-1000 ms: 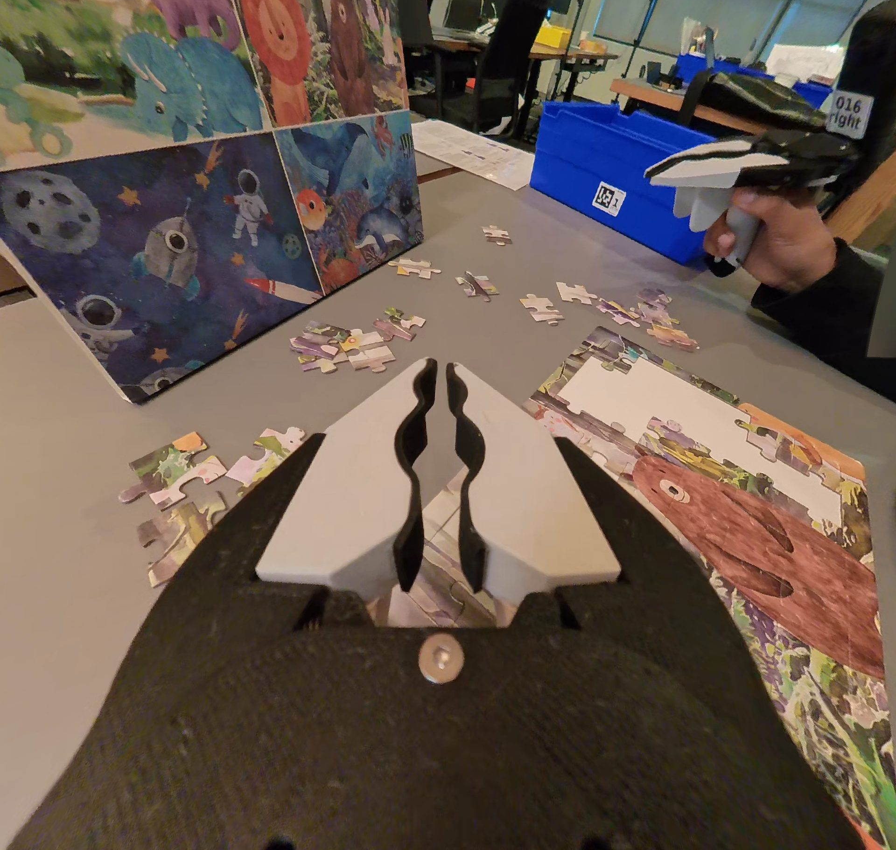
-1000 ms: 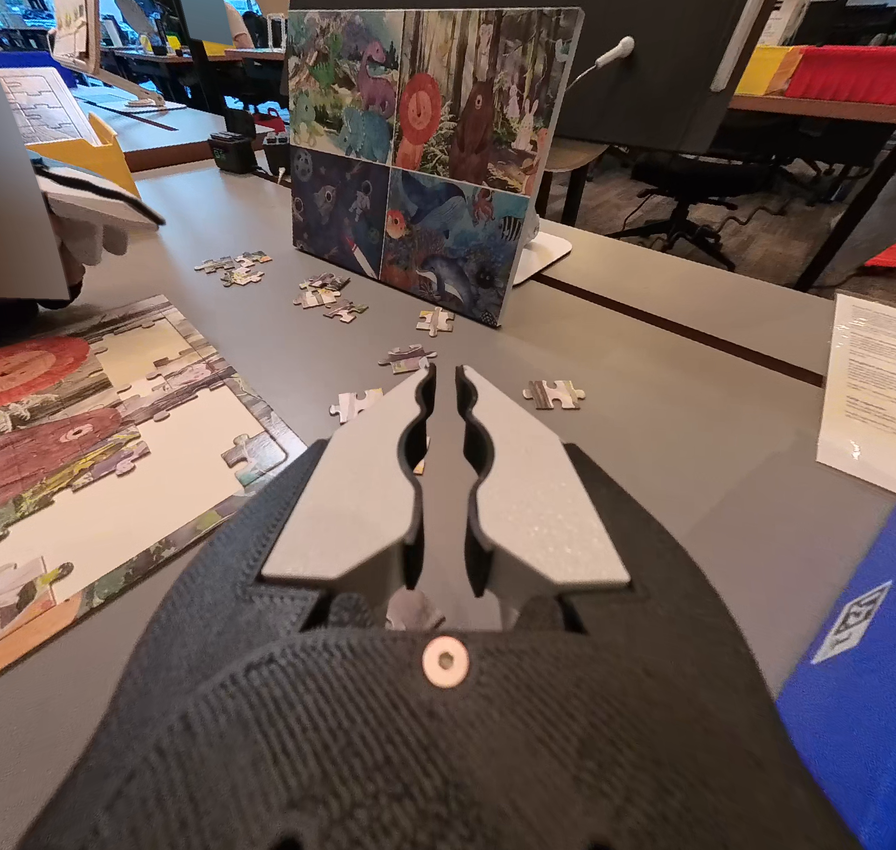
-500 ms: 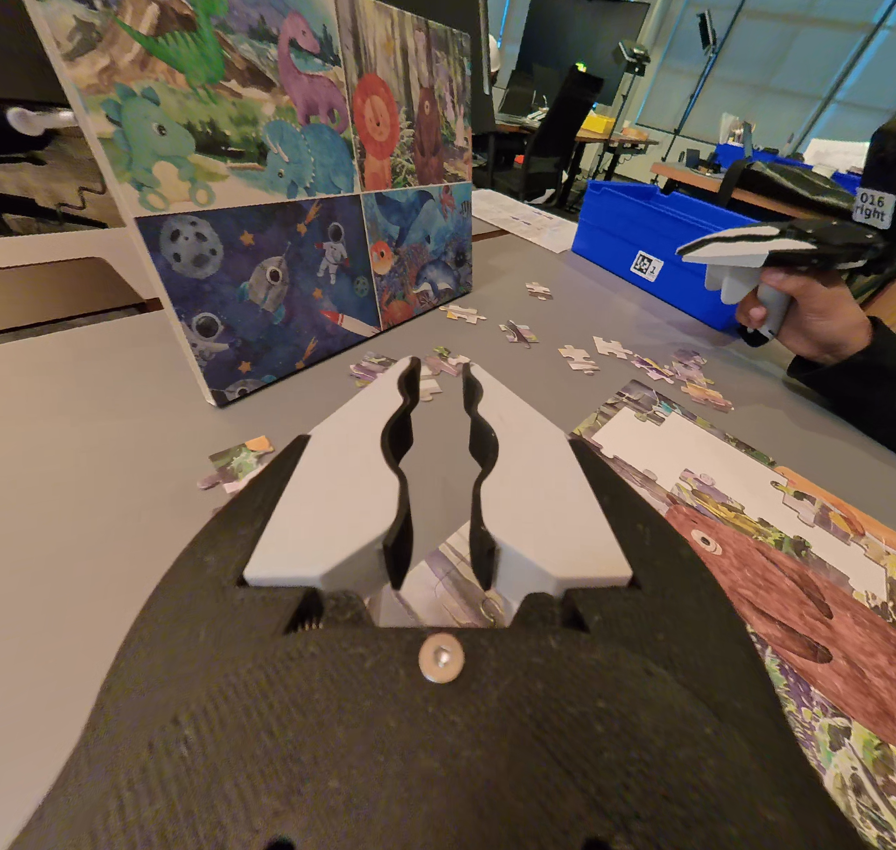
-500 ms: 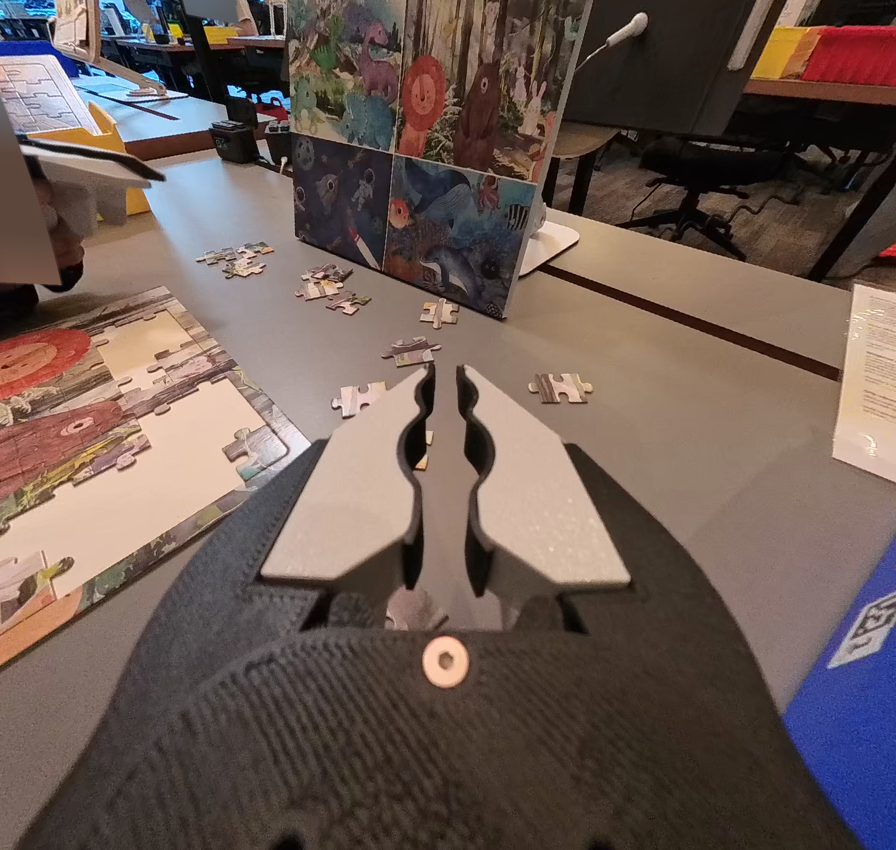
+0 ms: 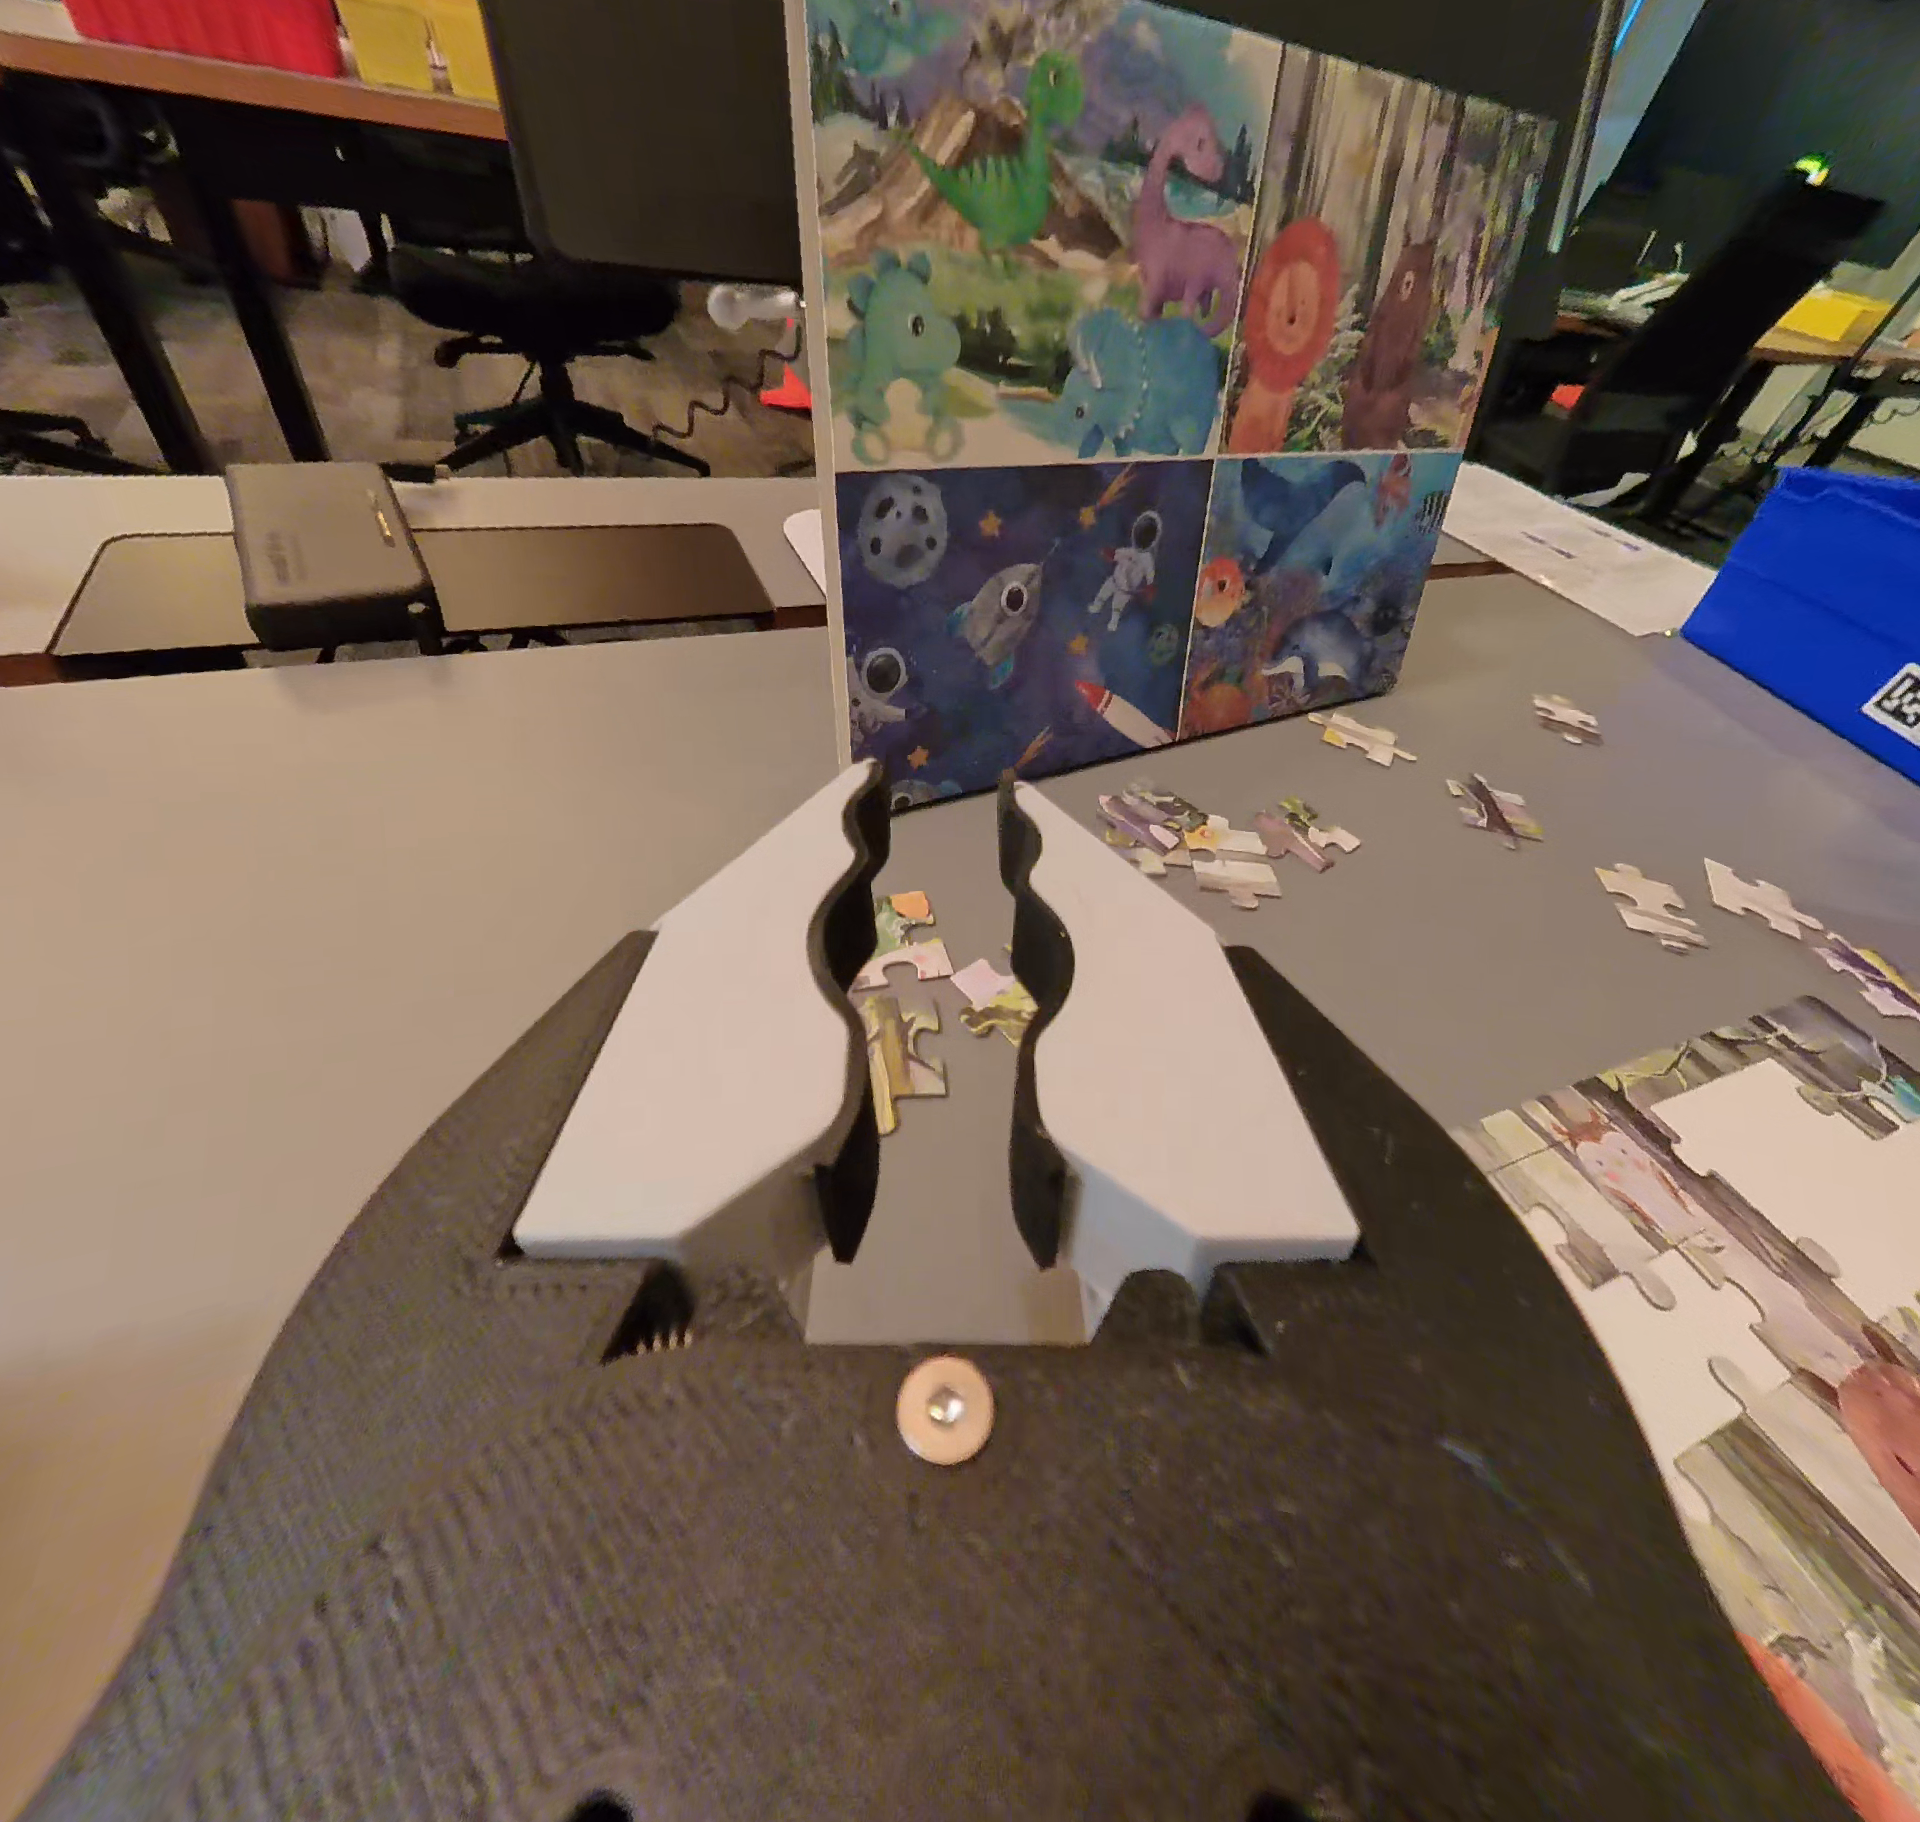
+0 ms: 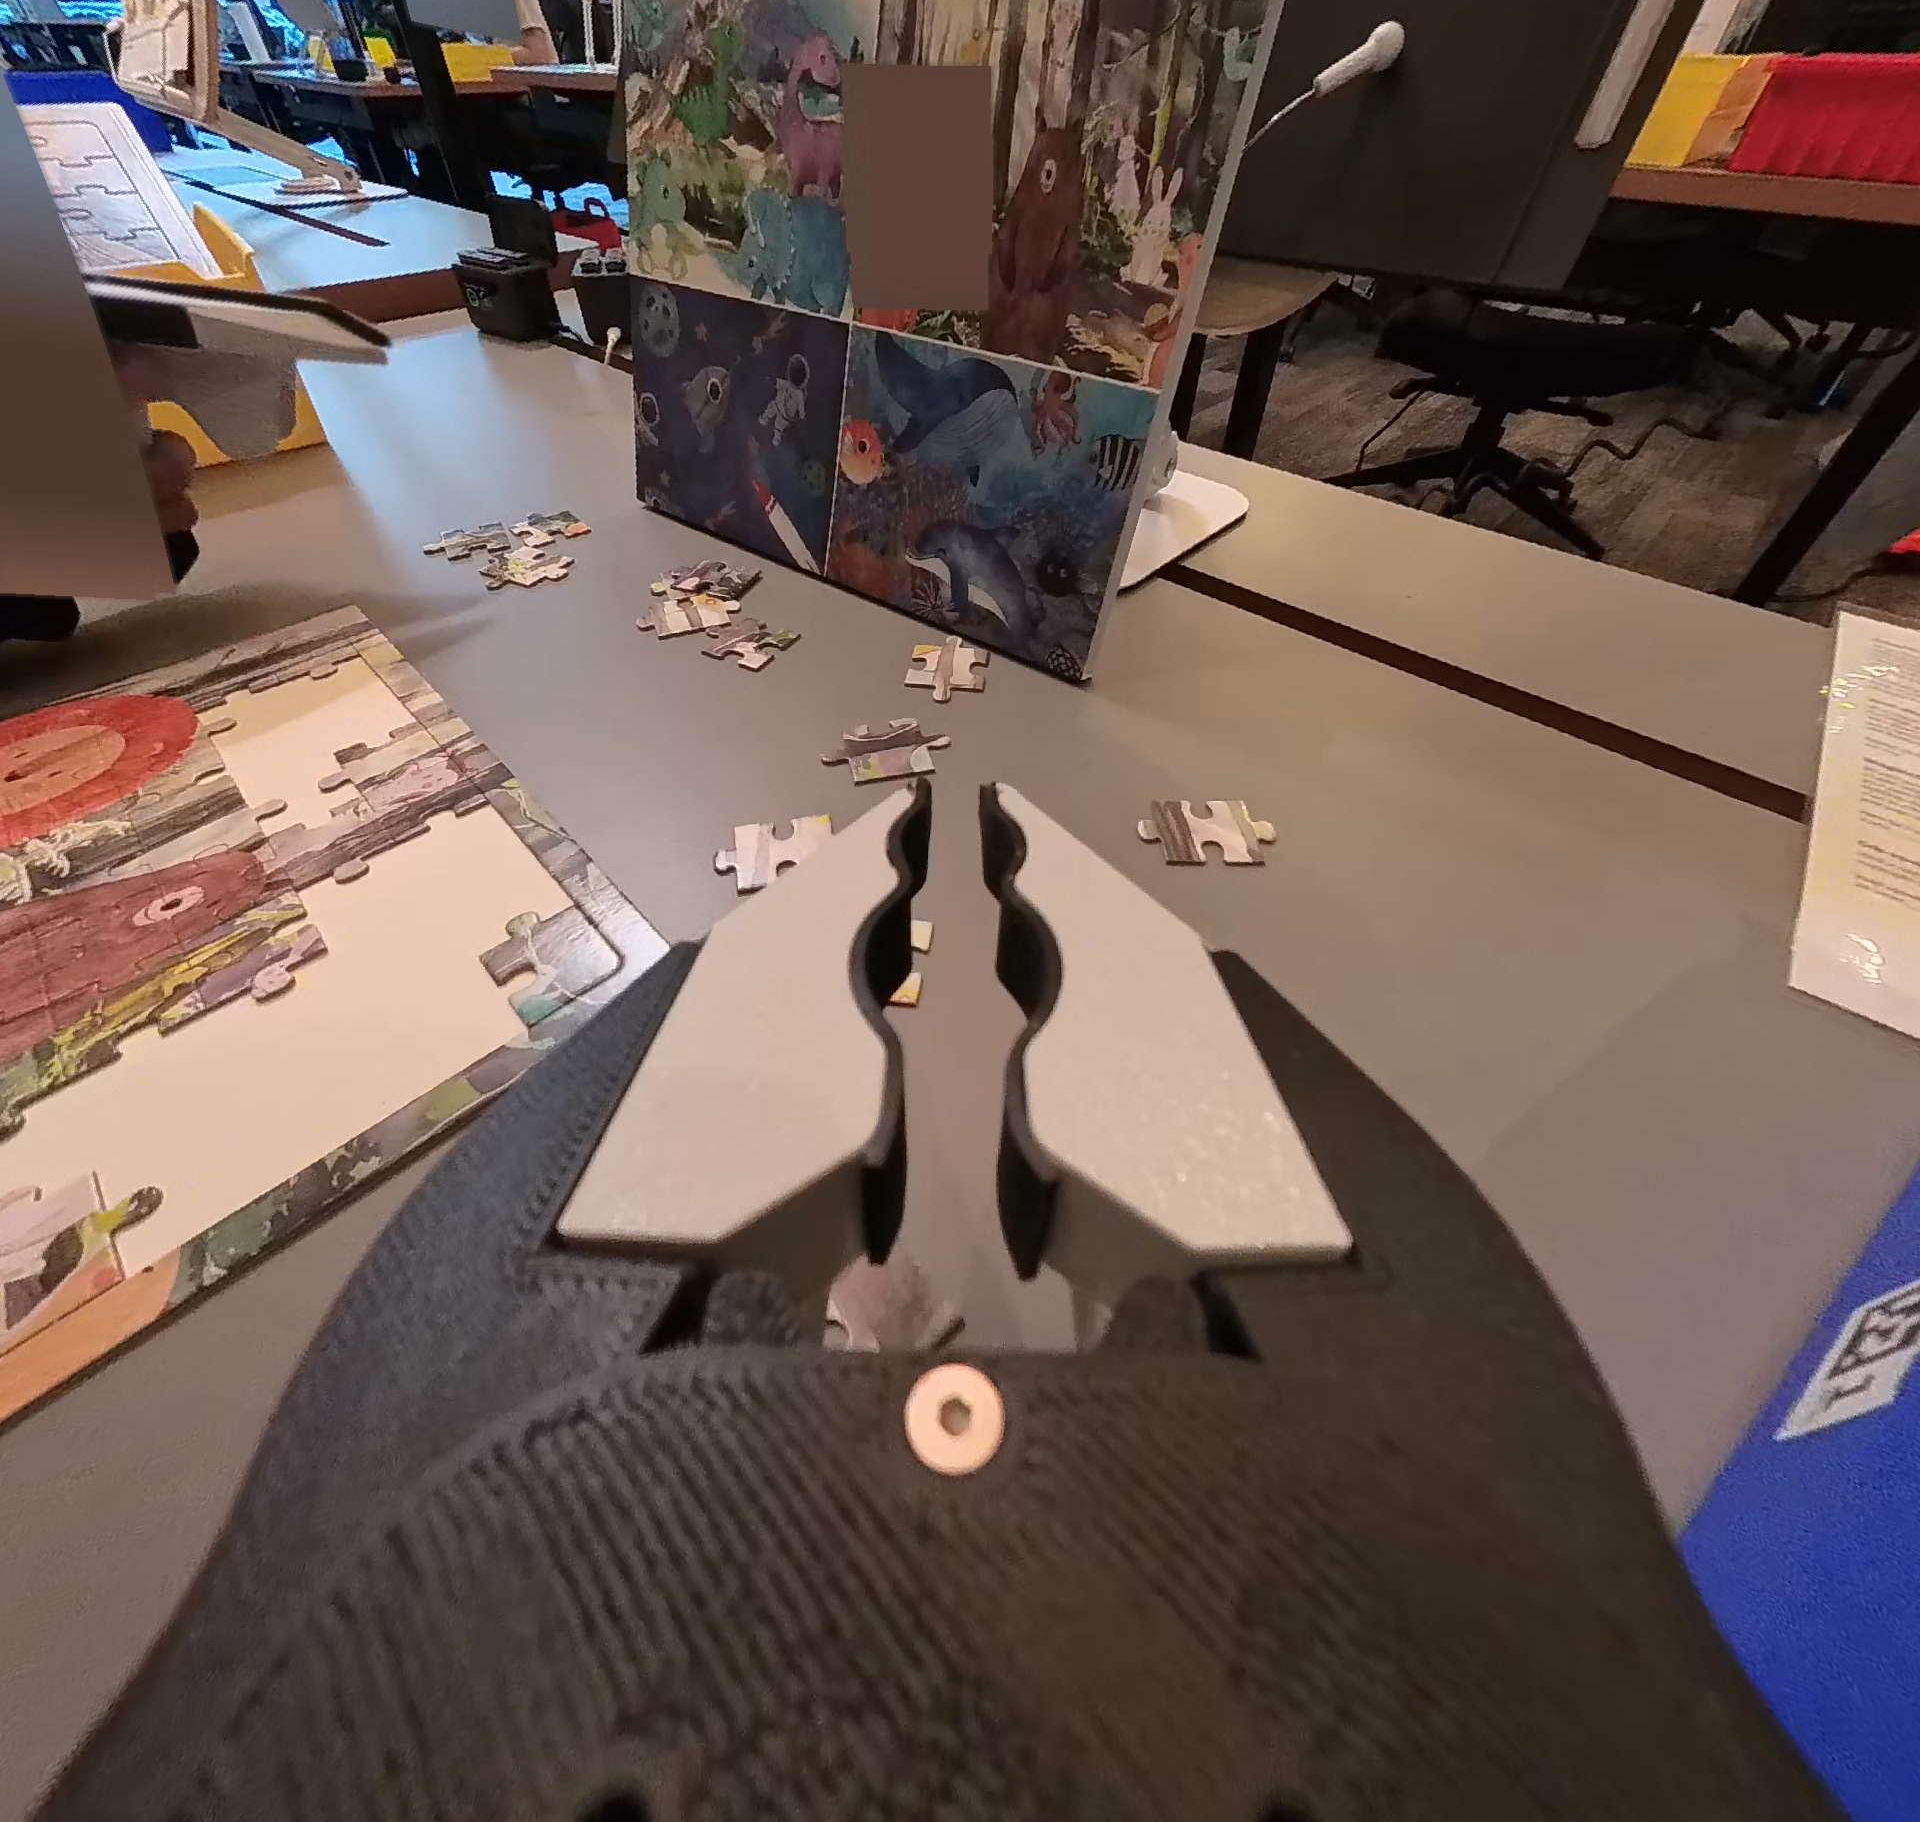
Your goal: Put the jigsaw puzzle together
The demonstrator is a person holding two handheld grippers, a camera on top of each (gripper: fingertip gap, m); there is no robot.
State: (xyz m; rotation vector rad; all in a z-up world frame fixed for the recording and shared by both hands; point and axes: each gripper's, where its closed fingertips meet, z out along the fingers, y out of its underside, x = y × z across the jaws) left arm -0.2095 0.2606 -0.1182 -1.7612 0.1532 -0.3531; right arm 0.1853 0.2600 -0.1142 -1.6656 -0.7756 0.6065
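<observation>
Puzzle pieces (image 5: 914, 993) beyond parted fingers (image 5: 748, 1024)

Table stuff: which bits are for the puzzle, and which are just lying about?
For the puzzle: half-built puzzle, loose pieces, picture board, left gripper, right gripper.

Lying about: blue bin, printed sheet, black box.

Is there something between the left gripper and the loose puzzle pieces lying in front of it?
No, nothing visible: the open left gripper frames the loose pieces between its fingers, with only bare grey table around them.
</observation>
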